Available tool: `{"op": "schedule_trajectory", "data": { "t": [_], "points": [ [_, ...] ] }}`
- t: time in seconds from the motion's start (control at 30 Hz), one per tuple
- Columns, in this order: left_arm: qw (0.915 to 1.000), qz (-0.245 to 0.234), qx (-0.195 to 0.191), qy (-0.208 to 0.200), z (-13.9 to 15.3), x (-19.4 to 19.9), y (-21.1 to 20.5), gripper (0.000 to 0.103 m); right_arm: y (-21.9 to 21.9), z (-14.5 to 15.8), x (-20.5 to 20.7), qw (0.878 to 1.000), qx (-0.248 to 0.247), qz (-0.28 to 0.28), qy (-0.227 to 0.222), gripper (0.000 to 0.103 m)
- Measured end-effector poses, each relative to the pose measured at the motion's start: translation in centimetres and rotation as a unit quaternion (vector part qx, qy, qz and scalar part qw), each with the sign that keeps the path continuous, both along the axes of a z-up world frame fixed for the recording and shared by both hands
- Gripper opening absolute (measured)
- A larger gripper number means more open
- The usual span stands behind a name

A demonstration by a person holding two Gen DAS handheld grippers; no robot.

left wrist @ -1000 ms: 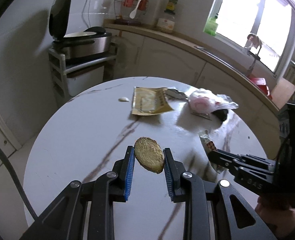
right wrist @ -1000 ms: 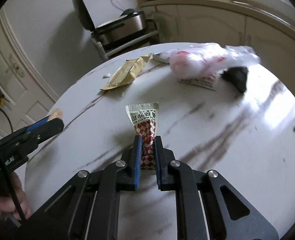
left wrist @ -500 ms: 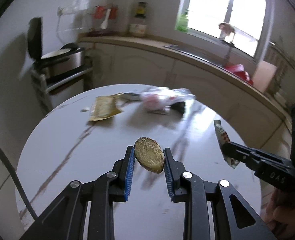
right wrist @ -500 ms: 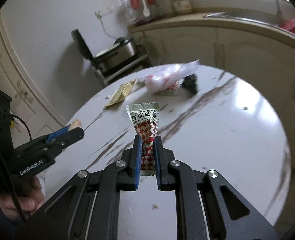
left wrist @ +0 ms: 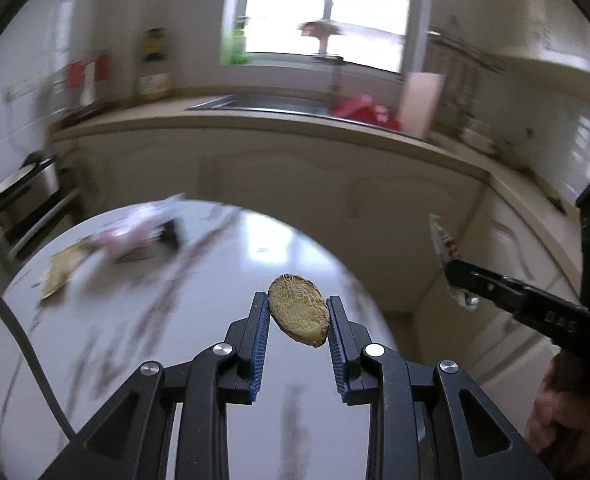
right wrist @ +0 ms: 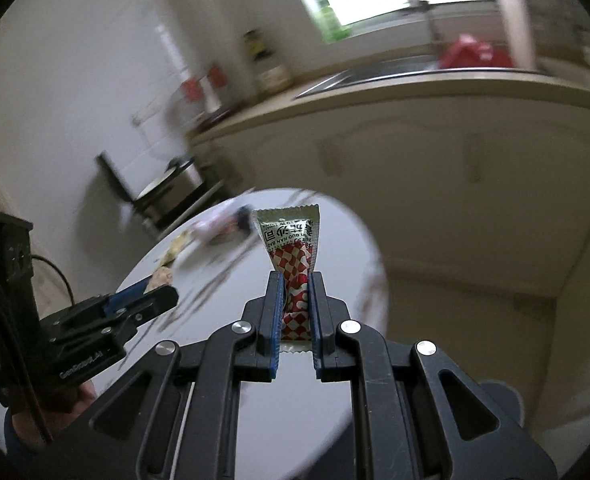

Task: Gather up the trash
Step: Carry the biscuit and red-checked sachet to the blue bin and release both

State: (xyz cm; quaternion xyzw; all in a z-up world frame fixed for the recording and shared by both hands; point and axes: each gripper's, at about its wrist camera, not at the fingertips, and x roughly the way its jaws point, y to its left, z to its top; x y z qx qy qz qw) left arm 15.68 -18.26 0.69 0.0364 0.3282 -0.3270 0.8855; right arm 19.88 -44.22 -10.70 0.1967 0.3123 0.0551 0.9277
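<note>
My left gripper point(left wrist: 298, 308) is shut on a brown oval food scrap point(left wrist: 299, 316) and holds it above the round white marble table point(left wrist: 143, 344). My right gripper point(right wrist: 295, 284) is shut on a red-and-white checked sachet point(right wrist: 293, 256), held upright above the table's right side point(right wrist: 335, 380). The sachet and right gripper also show at the right of the left wrist view point(left wrist: 447, 252). The left gripper shows at the left of the right wrist view point(right wrist: 151, 292). A yellow wrapper point(left wrist: 61, 272), a clear plastic bag point(left wrist: 135, 232) and a black scrap point(left wrist: 169, 230) lie at the table's far left.
A kitchen counter with a sink point(left wrist: 263, 104) runs behind the table, with white cabinets point(left wrist: 335, 200) below. A rice cooker on a rack point(right wrist: 171, 188) stands by the left wall. Floor point(right wrist: 455, 320) lies to the right of the table.
Both grippers have risen and swung right with their loads, away from the table top. The remaining trash now sits far to the left. The view is motion-blurred.
</note>
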Motion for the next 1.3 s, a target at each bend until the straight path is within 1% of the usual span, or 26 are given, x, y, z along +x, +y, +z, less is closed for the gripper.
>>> {"op": "schedule_trajectory", "data": {
  "t": [0.1,0.17,0.23,0.3,0.33,0.47,0.57,0.6,0.7,0.83,0.87,0.93,1.0,1.03,1.13,1.2,1.23,1.27,1.3],
  "points": [
    [0.9990,-0.044,-0.002,0.002,-0.2,-0.8,-3.9,0.024,-4.3,-0.8,-2.5,0.999,0.010,-0.048,0.006,0.012],
    [0.9976,-0.068,0.002,0.009,-0.6,-0.7,-6.2,0.024,-7.3,-1.8,-4.1,0.996,0.016,-0.083,0.016,0.012],
    [0.9948,-0.099,0.007,0.021,-1.5,-1.1,-9.1,0.024,-10.3,-3.3,-5.7,0.992,0.026,-0.118,0.031,0.012],
    [0.9921,-0.121,0.011,0.031,-2.3,-0.9,-11.3,0.024,-12.5,-4.7,-6.8,0.988,0.035,-0.141,0.046,0.012],
    [0.9899,-0.136,0.015,0.036,-2.9,-1.3,-12.8,0.024,-13.9,-6.0,-7.4,0.985,0.042,-0.155,0.060,0.012],
    [0.9831,-0.171,0.033,0.056,-5.4,-1.3,-16.9,0.024,-17.5,-9.7,-9.2,0.975,0.070,-0.191,0.089,0.012],
    [0.9793,-0.182,0.046,0.075,-7.4,-0.1,-19.0,0.024,-19.2,-11.9,-9.9,0.969,0.083,-0.208,0.106,0.012],
    [0.9781,-0.184,0.052,0.081,-8.1,1.0,-20.0,0.024,-19.6,-12.6,-10.2,0.967,0.087,-0.211,0.111,0.012],
    [0.9739,-0.190,0.072,0.101,-10.4,2.1,-22.5,0.024,-20.9,-14.9,-10.6,0.962,0.102,-0.218,0.127,0.012],
    [0.9652,-0.196,0.105,0.138,-14.5,3.2,-25.7,0.024,-22.0,-18.9,-11.2,0.952,0.125,-0.226,0.163,0.012],
    [0.9628,-0.196,0.113,0.148,-15.6,3.5,-26.4,0.024,-22.1,-19.7,-11.3,0.950,0.131,-0.227,0.172,0.012],
    [0.9556,-0.195,0.126,0.182,-18.1,4.2,-27.8,0.024,-22.8,-22.2,-11.7,0.942,0.145,-0.233,0.195,0.012],
    [0.9509,-0.195,0.138,0.197,-19.9,4.7,-28.7,0.024,-23.5,-24.1,-11.8,0.936,0.159,-0.234,0.211,0.012],
    [0.9472,-0.196,0.143,0.210,-20.9,5.0,-29.2,0.024,-23.7,-25.2,-11.9,0.932,0.166,-0.236,0.221,0.012],
    [0.9383,-0.198,0.155,0.237,-23.4,5.8,-30.7,0.025,-24.3,-27.2,-12.3,0.924,0.178,-0.240,0.237,0.012],
    [0.9343,-0.199,0.161,0.248,-24.6,6.3,-31.3,0.025,-24.6,-28.1,-12.5,0.921,0.182,-0.244,0.244,0.013],
    [0.9325,-0.199,0.162,0.254,-25.0,6.6,-31.7,0.025,-24.8,-28.7,-12.7,0.918,0.186,-0.248,0.247,0.015],
    [0.9309,-0.199,0.166,0.257,-25.5,6.7,-32.4,0.027,-24.9,-29.0,-12.5,0.917,0.188,-0.250,0.249,0.016],
    [0.9288,-0.201,0.170,0.260,-25.8,6.9,-32.8,0.033,-25.0,-29.4,-12.4,0.915,0.189,-0.251,0.252,0.016]
  ]
}}
